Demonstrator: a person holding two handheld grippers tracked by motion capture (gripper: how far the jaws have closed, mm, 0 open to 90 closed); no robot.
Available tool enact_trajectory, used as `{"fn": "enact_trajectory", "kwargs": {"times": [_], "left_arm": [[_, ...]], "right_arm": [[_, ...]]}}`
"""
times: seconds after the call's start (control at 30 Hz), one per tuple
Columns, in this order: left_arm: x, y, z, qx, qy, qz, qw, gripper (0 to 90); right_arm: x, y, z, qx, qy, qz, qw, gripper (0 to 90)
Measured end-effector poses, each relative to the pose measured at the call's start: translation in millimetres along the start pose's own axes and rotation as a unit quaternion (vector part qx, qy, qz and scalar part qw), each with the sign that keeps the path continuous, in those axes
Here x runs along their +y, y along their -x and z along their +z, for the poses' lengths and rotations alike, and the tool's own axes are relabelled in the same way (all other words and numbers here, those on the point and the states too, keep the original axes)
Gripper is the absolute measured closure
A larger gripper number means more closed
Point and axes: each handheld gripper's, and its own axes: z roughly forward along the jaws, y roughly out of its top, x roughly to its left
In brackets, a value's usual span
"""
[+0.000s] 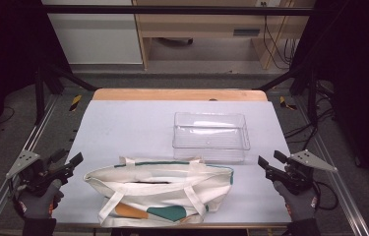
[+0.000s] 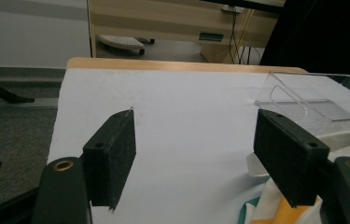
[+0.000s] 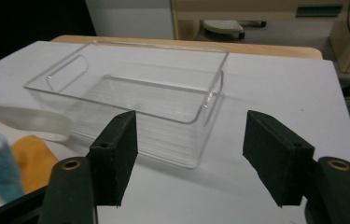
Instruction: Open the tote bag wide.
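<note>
A cream tote bag (image 1: 160, 189) with green trim and orange and green patches lies flat near the table's front edge, its straps loose. Behind it to the right stands a clear plastic bin (image 1: 211, 133), which looks empty. My left gripper (image 1: 71, 165) hovers open at the front left, just left of the bag, with nothing between its jaws. My right gripper (image 1: 269, 162) hovers open at the front right, just right of the bag. In the left gripper view the bag's corner (image 2: 275, 210) sits by the right jaw. In the right gripper view the bin (image 3: 135, 93) lies straight ahead of the gripper (image 3: 191, 158).
A white sheet (image 1: 133, 123) covers the table, with a wooden edge (image 1: 179, 94) showing at the back. Metal frame rails (image 1: 29, 142) run along both sides. Beyond the table stand a cabinet and a desk with hanging cables.
</note>
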Motion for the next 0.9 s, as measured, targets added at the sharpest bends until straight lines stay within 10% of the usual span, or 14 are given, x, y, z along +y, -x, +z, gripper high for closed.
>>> {"fn": "enact_trajectory", "kwargs": {"times": [0.47,0.9], "left_arm": [[15.2,23.6,-8.3,-0.029,0.004,0.03,0.9991,34.4],[4.9,53.0,15.8,-0.081,-0.072,0.08,0.9909,32.8]], "right_arm": [[32.3,-56.9,3.2,0.089,0.003,-0.046,0.995,40.1],[33.8,-103.6,46.1,0.152,-0.074,-0.099,0.9807,42.2]]}}
